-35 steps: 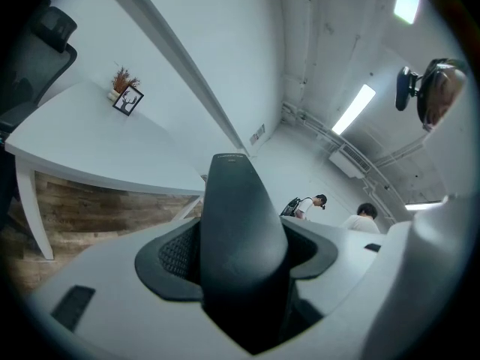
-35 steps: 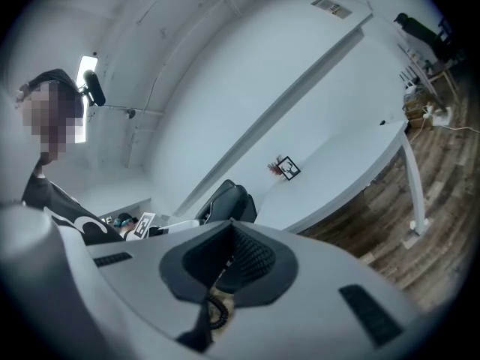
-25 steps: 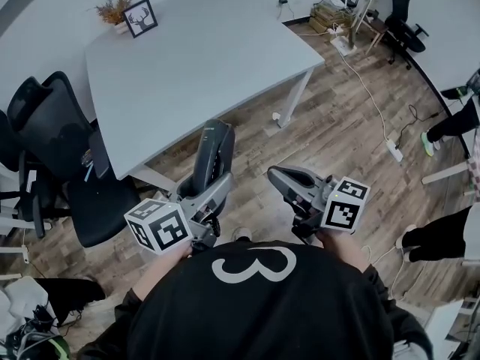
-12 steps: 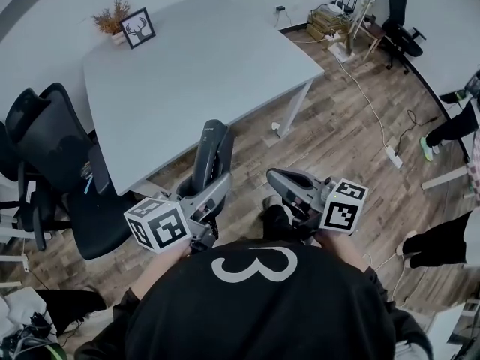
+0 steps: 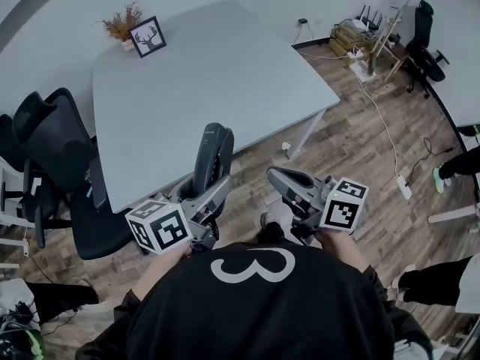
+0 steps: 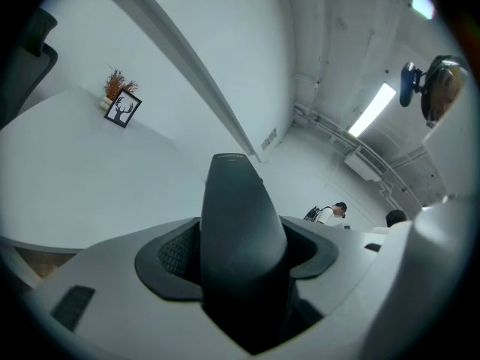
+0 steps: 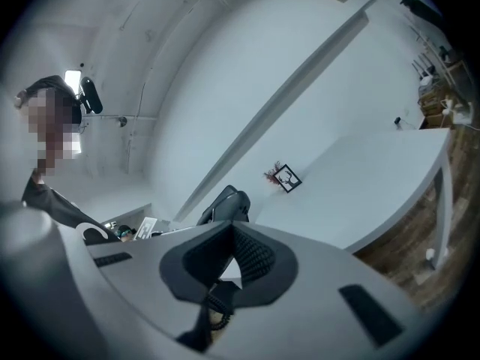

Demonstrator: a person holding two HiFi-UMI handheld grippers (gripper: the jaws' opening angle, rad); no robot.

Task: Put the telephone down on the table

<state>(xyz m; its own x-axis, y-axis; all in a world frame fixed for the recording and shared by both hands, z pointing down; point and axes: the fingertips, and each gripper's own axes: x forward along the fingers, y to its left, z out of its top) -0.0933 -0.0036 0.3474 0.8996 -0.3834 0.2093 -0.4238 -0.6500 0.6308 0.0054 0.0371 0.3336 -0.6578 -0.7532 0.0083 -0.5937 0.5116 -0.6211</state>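
Note:
The telephone is a dark handset (image 5: 213, 153) standing upright, its top end over the near edge of the grey table (image 5: 225, 81). My left gripper (image 5: 206, 195) is shut on its lower part; in the left gripper view the handset (image 6: 241, 223) fills the gap between the pads (image 6: 174, 253). My right gripper (image 5: 279, 178) hovers to the right of it over the wooden floor, jaws shut with nothing between them. In the right gripper view its pads (image 7: 251, 255) meet, and a coiled cord (image 7: 216, 307) hangs just below them.
A framed deer picture (image 5: 148, 36) and a dried plant (image 5: 124, 21) stand at the table's far left corner. Black office chairs (image 5: 49, 137) crowd the table's left side. Cables and a power strip (image 5: 405, 188) lie on the floor at the right, and another chair (image 5: 426, 17) stands far right.
The table has drawn nearer and shifted right in the head view as the person stepped toward it. Both grippers keep their pose, and the handset stays gripped.

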